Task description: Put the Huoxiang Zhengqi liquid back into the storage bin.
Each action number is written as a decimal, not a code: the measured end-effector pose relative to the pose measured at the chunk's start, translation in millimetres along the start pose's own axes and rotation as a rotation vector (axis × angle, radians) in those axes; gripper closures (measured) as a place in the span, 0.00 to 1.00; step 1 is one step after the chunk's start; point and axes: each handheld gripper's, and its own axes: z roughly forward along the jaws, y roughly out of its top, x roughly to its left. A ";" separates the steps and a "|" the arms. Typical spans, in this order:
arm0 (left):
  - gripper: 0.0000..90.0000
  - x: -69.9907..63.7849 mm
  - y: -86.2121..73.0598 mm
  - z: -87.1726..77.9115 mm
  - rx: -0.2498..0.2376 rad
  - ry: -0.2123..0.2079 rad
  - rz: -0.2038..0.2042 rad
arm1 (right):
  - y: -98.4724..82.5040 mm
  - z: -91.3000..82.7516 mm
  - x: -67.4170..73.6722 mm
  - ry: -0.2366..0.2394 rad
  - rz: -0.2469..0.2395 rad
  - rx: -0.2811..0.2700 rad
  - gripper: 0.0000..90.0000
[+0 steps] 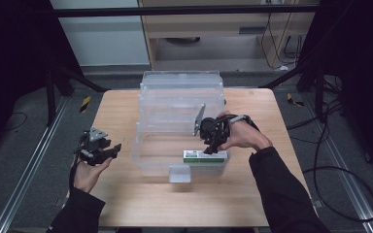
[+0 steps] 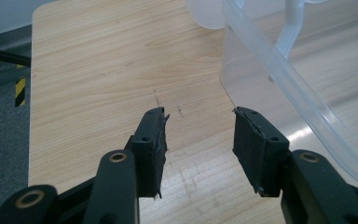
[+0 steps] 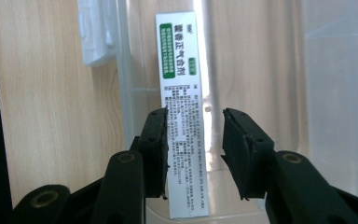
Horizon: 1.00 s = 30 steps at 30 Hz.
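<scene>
The small print on the box is too fine to read in the right gripper view, and its near end runs off the bottom edge of that picture; in the high view the right hand-held gripper covers part of its top, so only the white and green strip along the front wall shows. The box lies flat inside the clear plastic bin, close against the bin's near wall, its long axis running left to right across the surface as seen from above and parallel to that wall. In the right gripper view the same axis runs straight away from the camera, green label end farthest. The right hand-held gripper hangs over it with jaws apart: the left pad sits at the box's edge, while the other pad stands clear of it with a gap, so the box is between the jaws without being clamped. The bin's see-through walls make its far edges hard to trace. A white latch sits on the bin's front. The left hand-held gripper rests left of the bin, jaws apart, with only bare wood between them.
</scene>
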 end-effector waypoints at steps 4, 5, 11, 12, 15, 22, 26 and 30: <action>0.59 -0.6 0.3 -0.4 -0.002 0.001 0.002 | -1.2 -8.8 2.5 -0.021 0.027 -0.028 0.66; 0.59 -0.7 0.3 -0.6 -0.003 0.002 0.003 | -1.3 -10.8 3.9 -0.024 0.032 -0.037 0.66; 0.58 0.2 0.3 -1.6 -0.008 0.006 0.001 | 0.8 -19.3 13.6 -0.020 0.050 -0.067 0.64; 0.58 0.5 0.4 -1.8 -0.008 0.006 0.001 | 1.5 -19.3 15.4 -0.015 0.053 -0.076 0.64; 0.58 0.9 0.4 -2.4 -0.010 0.008 0.000 | 2.7 -17.4 19.3 -0.007 0.059 -0.092 0.63; 0.57 0.9 0.5 -2.4 -0.011 0.012 0.000 | 5.5 -11.5 25.6 -0.004 0.065 -0.132 0.60; 0.57 0.9 0.3 -2.3 -0.010 0.013 0.000 | 7.1 -5.3 28.5 0.012 0.080 -0.141 0.59; 0.56 1.0 0.3 -2.1 -0.010 0.015 0.000 | 8.4 0.5 31.9 0.033 0.085 -0.139 0.59</action>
